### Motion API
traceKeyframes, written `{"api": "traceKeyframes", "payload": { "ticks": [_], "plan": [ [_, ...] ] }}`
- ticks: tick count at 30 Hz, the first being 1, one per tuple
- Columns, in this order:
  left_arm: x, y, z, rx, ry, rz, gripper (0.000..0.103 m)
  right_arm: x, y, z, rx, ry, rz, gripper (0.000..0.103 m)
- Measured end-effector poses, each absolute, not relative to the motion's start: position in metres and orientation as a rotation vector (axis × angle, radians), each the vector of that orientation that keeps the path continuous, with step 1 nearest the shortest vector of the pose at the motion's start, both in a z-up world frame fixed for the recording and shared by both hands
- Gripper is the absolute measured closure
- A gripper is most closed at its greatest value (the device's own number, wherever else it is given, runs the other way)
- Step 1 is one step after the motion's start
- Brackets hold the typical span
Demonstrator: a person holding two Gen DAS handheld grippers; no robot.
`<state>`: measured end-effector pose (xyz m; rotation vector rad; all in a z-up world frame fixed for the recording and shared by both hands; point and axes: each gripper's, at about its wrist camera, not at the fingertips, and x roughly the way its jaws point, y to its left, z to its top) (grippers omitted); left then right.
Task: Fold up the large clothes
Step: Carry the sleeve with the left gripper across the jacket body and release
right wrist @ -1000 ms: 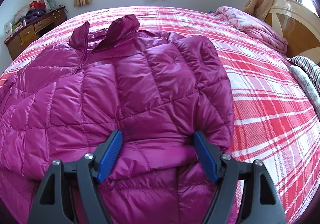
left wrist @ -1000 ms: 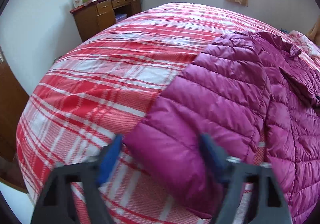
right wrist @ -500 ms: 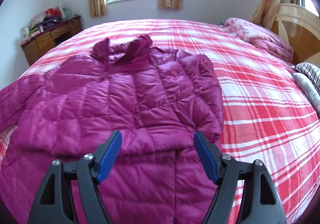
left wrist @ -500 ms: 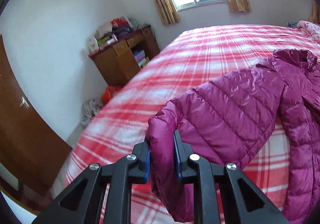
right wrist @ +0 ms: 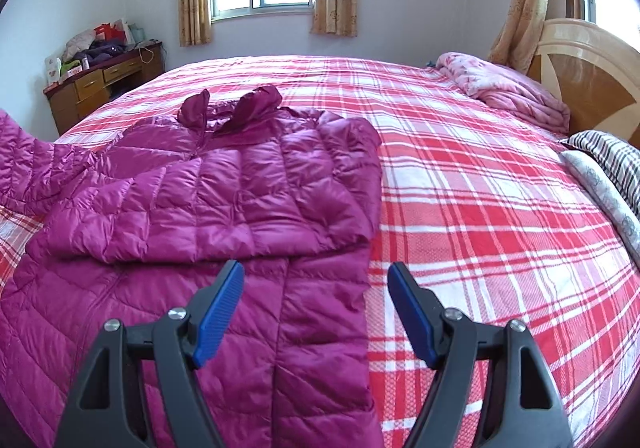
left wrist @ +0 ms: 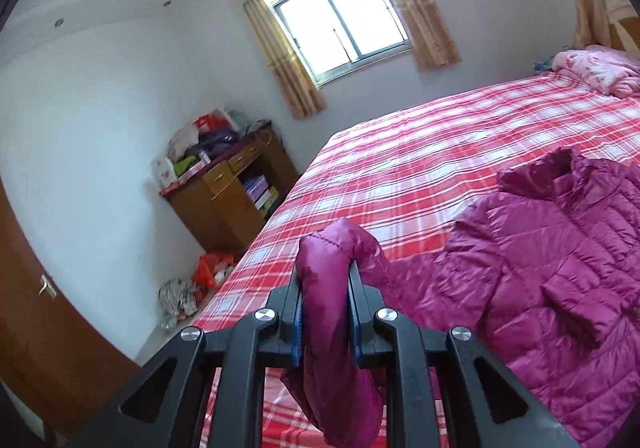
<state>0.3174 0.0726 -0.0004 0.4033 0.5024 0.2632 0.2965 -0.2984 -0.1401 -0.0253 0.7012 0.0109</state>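
Item: magenta quilted down jacket (right wrist: pixel 224 204), spread on a bed with a red-and-white plaid cover (right wrist: pixel 480 208).

Left gripper (left wrist: pixel 325 312): clamped tight on the jacket's sleeve (left wrist: pixel 332 288). The sleeve end loops over the fingertips toward 12 o'clock and hangs below the jaws toward 6 o'clock. From this grip the jacket body lies at 3 o'clock, collar (left wrist: pixel 540 176) toward 1 o'clock.

Right gripper (right wrist: pixel 316 312): jaws spread wide, holding nothing, above the jacket's lower hem area. The left blue pad (right wrist: pixel 218 312) sits over jacket fabric; the right pad (right wrist: pixel 412 316) sits over the plaid cover, just beyond the jacket's side edge. The other sleeve lies folded across the jacket front at 11 to 12 o'clock from this gripper.

Edges and room: bare plaid cover extends from 1 to 4 o'clock of the right gripper, up to a pink bundled quilt (right wrist: pixel 508 88) and a striped cloth (right wrist: pixel 612 156) by the wooden headboard (right wrist: pixel 592 68). In the left view the bed's side edge runs toward 11 o'clock, with floor beyond.

Containers: wooden desk (left wrist: pixel 236 200) against the wall, top heaped with bags and clothing; its open shelf holds stacked boxes or books (left wrist: pixel 260 192), exact kind unclear. Orange bag (left wrist: pixel 212 268) and patterned bundle (left wrist: pixel 180 296) lie on the floor beside it.
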Motion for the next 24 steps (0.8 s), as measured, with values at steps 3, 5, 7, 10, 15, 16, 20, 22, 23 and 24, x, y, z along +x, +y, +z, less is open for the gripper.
{"api": "traceKeyframes", "payload": {
  "ticks": [3, 5, 7, 10, 15, 16, 20, 22, 23, 24],
  "plan": [
    [0.325, 0.045, 0.003, 0.425, 0.501, 0.215, 0.085, 0.294, -0.304, -0.144, -0.010, 0.706, 0.013, 0.026],
    [0.329, 0.022, 0.006, 0.447, 0.493, 0.179, 0.086, 0.294, -0.310, -0.147, 0.016, 0.709, 0.009, 0.026],
    [0.331, 0.002, 0.008, 0.469, 0.485, 0.141, 0.086, 0.293, -0.314, -0.150, 0.036, 0.716, 0.008, 0.026],
    [0.334, -0.031, 0.010, 0.520, 0.472, 0.075, 0.086, 0.292, -0.317, -0.154, 0.047, 0.724, 0.013, 0.026],
    [0.342, -0.085, 0.007, 0.585, 0.462, -0.018, 0.086, 0.293, -0.316, -0.160, 0.052, 0.740, 0.019, 0.026],
    [0.344, -0.097, 0.004, 0.596, 0.462, -0.041, 0.086, 0.294, -0.317, -0.162, 0.058, 0.746, 0.019, 0.026],
    [0.353, -0.138, -0.013, 0.615, 0.481, -0.098, 0.086, 0.295, -0.322, -0.167, 0.088, 0.765, 0.019, 0.026],
    [0.360, -0.155, -0.024, 0.609, 0.495, -0.111, 0.086, 0.297, -0.323, -0.169, 0.096, 0.778, 0.020, 0.026],
    [0.364, -0.161, -0.029, 0.603, 0.503, -0.114, 0.086, 0.298, -0.324, -0.170, 0.098, 0.786, 0.019, 0.026],
    [0.369, -0.168, -0.036, 0.592, 0.517, -0.118, 0.086, 0.298, -0.324, -0.172, 0.099, 0.790, 0.018, 0.026]
  ]
}}
